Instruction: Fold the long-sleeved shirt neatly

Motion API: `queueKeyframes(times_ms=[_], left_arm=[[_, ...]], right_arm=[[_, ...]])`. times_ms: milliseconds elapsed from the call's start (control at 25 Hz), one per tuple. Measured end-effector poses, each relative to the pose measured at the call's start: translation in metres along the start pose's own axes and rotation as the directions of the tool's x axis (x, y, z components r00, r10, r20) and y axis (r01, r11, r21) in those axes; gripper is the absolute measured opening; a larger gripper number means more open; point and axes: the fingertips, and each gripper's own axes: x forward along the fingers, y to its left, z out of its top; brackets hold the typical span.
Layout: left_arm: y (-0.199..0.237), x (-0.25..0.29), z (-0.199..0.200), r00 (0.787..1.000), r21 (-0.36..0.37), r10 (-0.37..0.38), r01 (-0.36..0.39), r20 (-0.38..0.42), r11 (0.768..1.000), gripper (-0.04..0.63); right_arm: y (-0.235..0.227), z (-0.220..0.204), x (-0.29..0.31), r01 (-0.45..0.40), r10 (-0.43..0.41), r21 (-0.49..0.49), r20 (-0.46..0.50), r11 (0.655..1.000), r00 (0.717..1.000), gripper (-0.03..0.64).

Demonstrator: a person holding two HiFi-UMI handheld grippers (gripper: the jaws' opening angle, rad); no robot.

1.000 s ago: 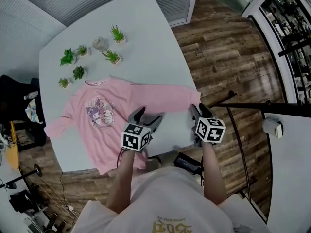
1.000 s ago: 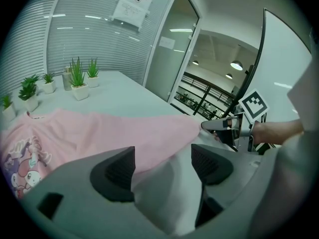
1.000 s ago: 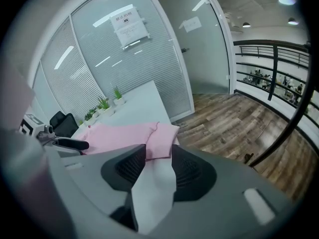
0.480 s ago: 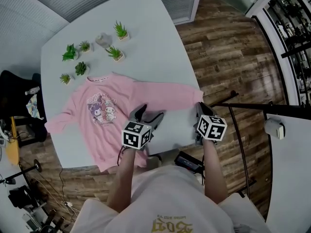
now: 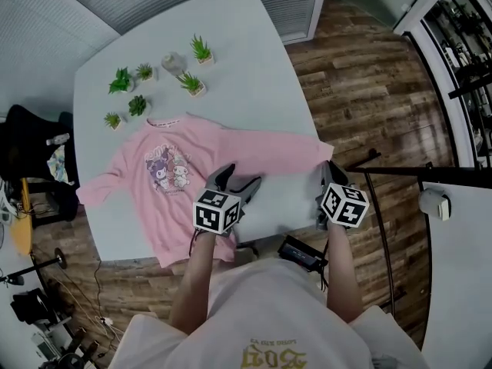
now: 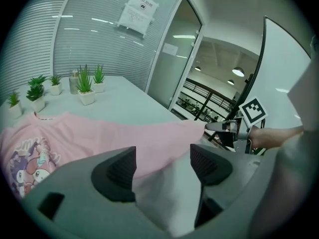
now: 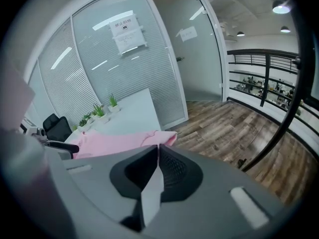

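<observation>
The right gripper (image 7: pixel 158 151) has just been closing; its jaws are together, pinching the pink sleeve (image 7: pixel 124 142) of the long-sleeved shirt (image 5: pixel 207 148) at their tips. Beyond them lie the pale table (image 7: pixel 134 113), a blinded glass wall (image 7: pixel 129 68) and a wooden floor (image 7: pixel 224 128). The left gripper (image 6: pixel 162 158) gapes over the shirt's edge and bare tabletop.

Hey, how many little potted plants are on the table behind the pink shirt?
6 plants, all on the table beyond the pink shirt: two at the right, one far, one nearer; four at the left, two far, two nearer. None looks hidden.
</observation>
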Motion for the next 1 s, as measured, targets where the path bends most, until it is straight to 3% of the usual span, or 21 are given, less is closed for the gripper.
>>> queueKeyframes(times_ms=[520, 1000], left_arm=[[-0.012, -0.024, 0.029, 0.998, 0.009, 0.003, -0.004, 0.062, 1.0, 0.342], [0.006, -0.057, 0.046, 0.988, -0.028, 0.064, -0.061, 0.141, 0.998, 0.342]], right_arm=[[-0.024, 0.024, -0.038, 0.062, -0.065, 0.037, 0.067, 0.997, 0.996, 0.023], [0.017, 0.063, -0.046, -0.025, 0.031, -0.04, 0.153, 0.999, 0.988, 0.023]])
